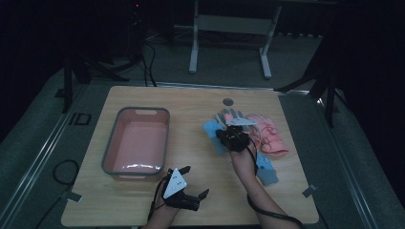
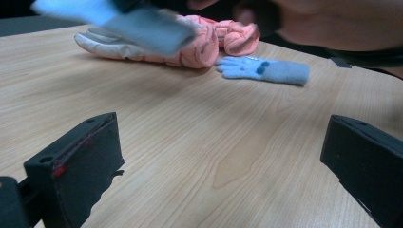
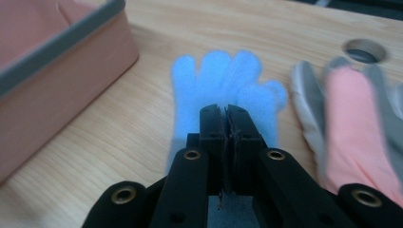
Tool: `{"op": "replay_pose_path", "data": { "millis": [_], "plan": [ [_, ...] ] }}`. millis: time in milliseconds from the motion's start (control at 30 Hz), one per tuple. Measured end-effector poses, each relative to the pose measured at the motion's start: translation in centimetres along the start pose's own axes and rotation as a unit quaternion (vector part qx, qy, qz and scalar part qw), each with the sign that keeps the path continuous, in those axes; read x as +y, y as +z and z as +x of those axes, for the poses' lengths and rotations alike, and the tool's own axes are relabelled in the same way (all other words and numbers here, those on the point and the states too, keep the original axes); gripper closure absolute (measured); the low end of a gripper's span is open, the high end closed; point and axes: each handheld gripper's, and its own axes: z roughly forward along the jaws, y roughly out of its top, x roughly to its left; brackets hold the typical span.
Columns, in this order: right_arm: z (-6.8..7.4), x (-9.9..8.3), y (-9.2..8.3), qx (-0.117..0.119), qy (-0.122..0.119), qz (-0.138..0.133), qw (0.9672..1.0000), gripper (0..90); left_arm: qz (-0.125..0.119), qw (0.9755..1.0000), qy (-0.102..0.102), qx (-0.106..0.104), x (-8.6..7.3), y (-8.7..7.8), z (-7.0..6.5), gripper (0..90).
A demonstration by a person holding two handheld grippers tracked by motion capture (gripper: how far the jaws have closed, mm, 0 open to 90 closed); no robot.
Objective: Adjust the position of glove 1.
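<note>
Left claw (image 1: pixel 195 185): held low at 6 o'clock of the high view, pointing toward 3 o'clock, jaws spread wide, nothing between them. Right claw (image 1: pixel 225 125): forearm enters from 6 o'clock and reaches toward 12 o'clock; jaws pressed together, pinching a blue glove (image 3: pixel 223 90), fabric visible between the pads in the right gripper view.

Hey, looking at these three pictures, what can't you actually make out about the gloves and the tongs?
- Right tongs: jaws shut on the blue glove; the pinched cuff is hidden behind them in the right gripper view.
- Same glove in the left gripper view: blurred and cut off by the top edge.
- Pink and grey gloves: their number is unclear in the dim high view, partly covered by the right hand.
- Left tongs: open over bare table.
</note>
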Motion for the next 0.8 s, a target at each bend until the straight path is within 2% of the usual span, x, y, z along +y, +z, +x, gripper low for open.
{"op": "replay_pose_path", "data": {
  "millis": [33, 100, 233, 267, 300, 400, 433, 533, 633, 800],
  "plan": [
    [0.0, -0.3, -0.6, 0.002, 0.012, -0.002, 0.9999, 86.3, 0.000, 1.0000, 0.000, 0.000, 0.0, 0.0, 0.0, 0.1],
    [0.2, -1.0, -1.7, -0.014, 0.020, -0.007, 0.9997, 86.3, -0.001, 1.0000, -0.001, 0.000, 0.0, 0.0, 0.0, 0.1],
    [0.5, -2.0, -2.8, -0.026, 0.033, -0.006, 0.9991, 86.3, -0.001, 1.0000, -0.002, 0.000, 0.0, 0.0, 0.0, 0.1],
    [0.9, -2.8, -3.7, -0.033, 0.052, -0.008, 0.9981, 86.3, -0.001, 1.0000, -0.003, 0.000, 0.0, 0.0, 0.0, 0.1],
    [1.1, -3.1, -3.9, -0.035, 0.056, -0.006, 0.9978, 86.3, -0.001, 1.0000, -0.002, 0.000, 0.0, 0.0, 0.0, 0.1],
    [1.3, -3.5, -4.3, -0.038, 0.063, -0.006, 0.9972, 86.3, -0.001, 1.0000, -0.001, 0.000, 0.0, 0.0, 0.0, 0.1],
    [1.9, -4.4, -4.8, -0.054, 0.068, -0.004, 0.9962, 86.3, -0.001, 1.0000, -0.001, 0.000, 0.0, 0.0, 0.0, 0.1],
    [2.3, -5.4, -5.1, -0.068, 0.071, 0.004, 0.9952, 86.3, -0.002, 1.0000, 0.000, 0.001, 0.0, 0.0, 0.0, 0.1],
    [2.5, -7.0, -5.4, -0.081, 0.085, 0.008, 0.9930, 86.3, -0.003, 1.0000, -0.001, 0.001, 0.0, 0.0, 0.0, 0.1],
    [2.3, -8.7, -5.4, -0.090, 0.106, 0.014, 0.9902, 86.3, -0.004, 1.0000, -0.003, 0.002, 0.0, 0.0, 0.0, 0.1]
  ]
}}
